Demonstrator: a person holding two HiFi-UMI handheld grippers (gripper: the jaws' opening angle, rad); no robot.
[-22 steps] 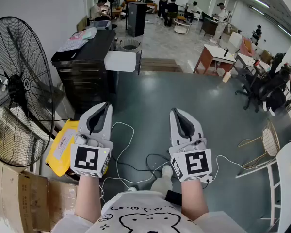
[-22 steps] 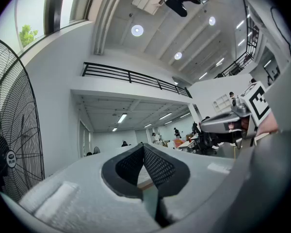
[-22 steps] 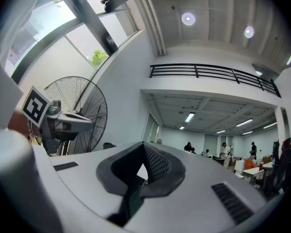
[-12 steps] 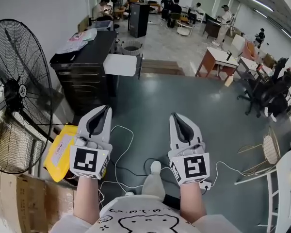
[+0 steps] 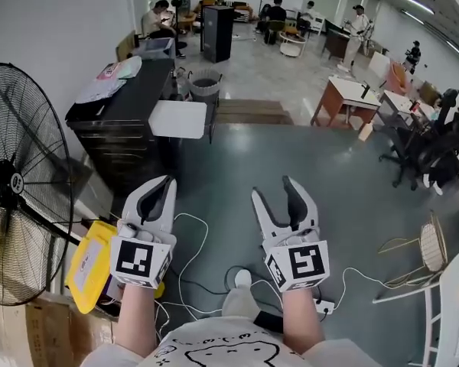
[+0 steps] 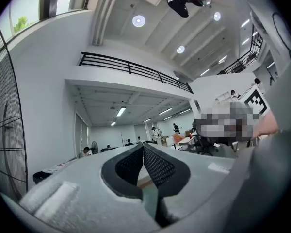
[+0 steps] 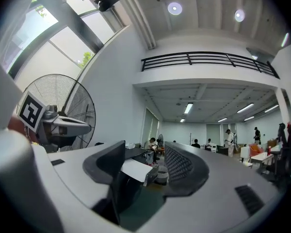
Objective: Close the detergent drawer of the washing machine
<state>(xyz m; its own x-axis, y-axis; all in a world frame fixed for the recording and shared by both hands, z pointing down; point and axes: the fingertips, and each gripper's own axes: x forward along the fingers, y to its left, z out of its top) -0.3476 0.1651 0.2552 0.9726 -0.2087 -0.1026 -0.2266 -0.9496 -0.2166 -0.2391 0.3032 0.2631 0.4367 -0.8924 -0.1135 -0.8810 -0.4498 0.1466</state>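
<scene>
One big floor fan [image 5: 19,205], cut off at the left edge. One dark washing machine [image 5: 115,140], its front hard to make out. One white detergent drawer [image 5: 180,118] jutting from its right side, well ahead of two grippers: left gripper [image 5: 167,180] pressed together, right gripper [image 5: 275,188] spread, both empty.

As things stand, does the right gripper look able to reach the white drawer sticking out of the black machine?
Probably not yet: the right gripper, fingers apart and empty, is far short of the white drawer. Only floor lies between.
</scene>
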